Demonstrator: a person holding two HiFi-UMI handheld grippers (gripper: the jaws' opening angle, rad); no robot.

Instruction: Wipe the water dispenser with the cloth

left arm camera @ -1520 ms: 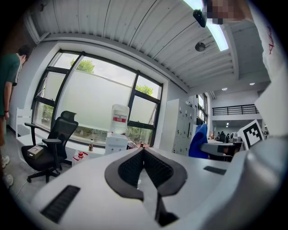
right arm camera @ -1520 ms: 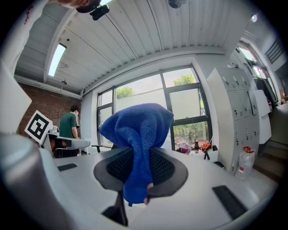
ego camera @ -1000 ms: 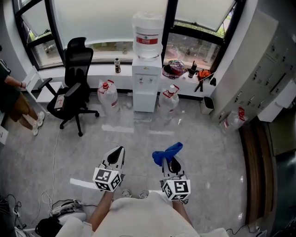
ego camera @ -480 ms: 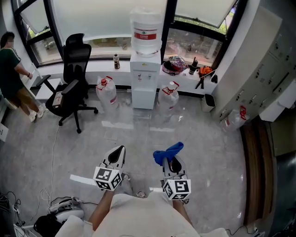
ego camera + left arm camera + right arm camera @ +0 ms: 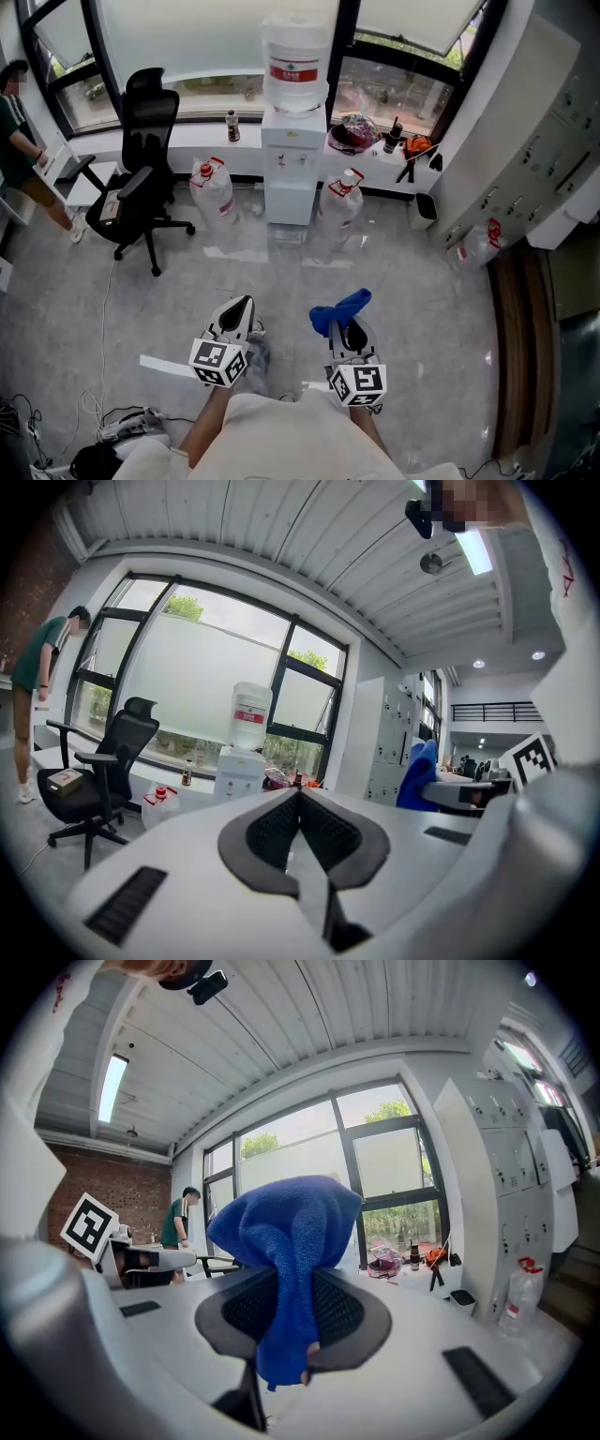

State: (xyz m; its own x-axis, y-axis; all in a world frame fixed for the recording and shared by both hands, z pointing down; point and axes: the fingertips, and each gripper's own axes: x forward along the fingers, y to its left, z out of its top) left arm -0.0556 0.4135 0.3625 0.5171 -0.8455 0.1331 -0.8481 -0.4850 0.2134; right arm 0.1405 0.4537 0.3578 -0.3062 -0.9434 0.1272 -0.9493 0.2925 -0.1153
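Bystander (image 5: 17, 122) shifted beside chair (image 5: 141, 155); right tongs (image 5: 347, 325) grip cloth (image 5: 339, 307), left tongs (image 5: 243, 306) closed empty; jugs (image 5: 208, 187) flank dispenser (image 5: 289, 173).

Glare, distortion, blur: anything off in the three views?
Head view: sharp, window behind the water dispenser blown out white. Left gripper view: heavy fisheye, dark corners. Right gripper view: same fisheye, cloth fills the centre.

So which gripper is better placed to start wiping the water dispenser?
Right. The right gripper is shut on the blue cloth, while the left gripper is shut with nothing between its jaws. The water dispenser stands ahead across the floor, close to neither gripper.
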